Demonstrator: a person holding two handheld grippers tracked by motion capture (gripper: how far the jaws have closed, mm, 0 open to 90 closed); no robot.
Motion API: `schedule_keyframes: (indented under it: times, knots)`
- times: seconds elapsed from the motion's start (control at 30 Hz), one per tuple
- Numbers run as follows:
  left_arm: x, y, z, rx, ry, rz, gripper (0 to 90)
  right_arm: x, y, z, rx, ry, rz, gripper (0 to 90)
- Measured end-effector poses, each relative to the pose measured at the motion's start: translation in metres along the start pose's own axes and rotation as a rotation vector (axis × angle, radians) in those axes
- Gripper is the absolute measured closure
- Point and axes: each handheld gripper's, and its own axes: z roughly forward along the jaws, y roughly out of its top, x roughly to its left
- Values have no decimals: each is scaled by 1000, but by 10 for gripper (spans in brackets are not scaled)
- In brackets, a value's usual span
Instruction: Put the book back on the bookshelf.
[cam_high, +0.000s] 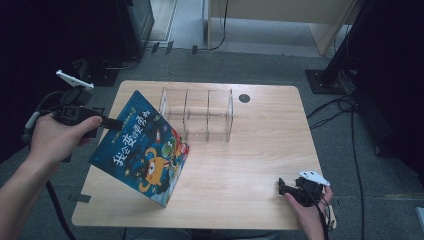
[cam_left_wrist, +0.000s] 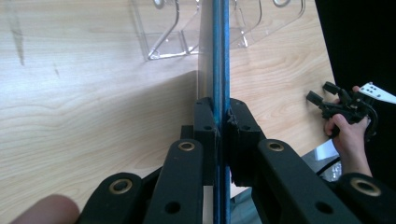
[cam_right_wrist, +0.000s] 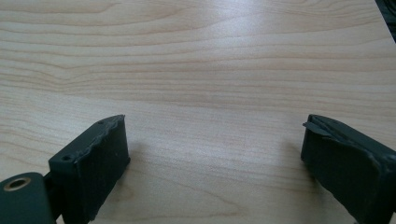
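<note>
blue picture book (cam_high: 141, 150), one, with cartoon cover, tilted over the left part of the table, clamped at its upper left edge by the left gripper (cam_high: 111, 123); lower corner near the front of the tabletop, touching or just above it, cannot tell which. seen edge-on between the two black jaws in the left gripper view (cam_left_wrist: 221, 70), jaws pressed tight on it. clear plastic rack (cam_high: 197, 114), one, three compartments, standing upright just behind the book toward the far edge. pale wooden table (cam_high: 260, 150), one, with one dark round hole (cam_high: 244, 98) near the far edge. right gripper (cam_high: 283, 187), at the front right corner, jaws spread wide, nothing between them, wood grain below (cam_right_wrist: 210, 116). hands, two, one on each gripper.
</note>
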Motion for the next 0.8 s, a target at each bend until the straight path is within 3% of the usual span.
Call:
schedule_keyframes:
  times: [0.43,0.8]
  knots:
    - [-2,14,-14,-32,35,-5,853,0,0,0,1,0,4,69]
    - [-6,31,-15,-51,79,-6,853,0,0,0,1,0,4,69]
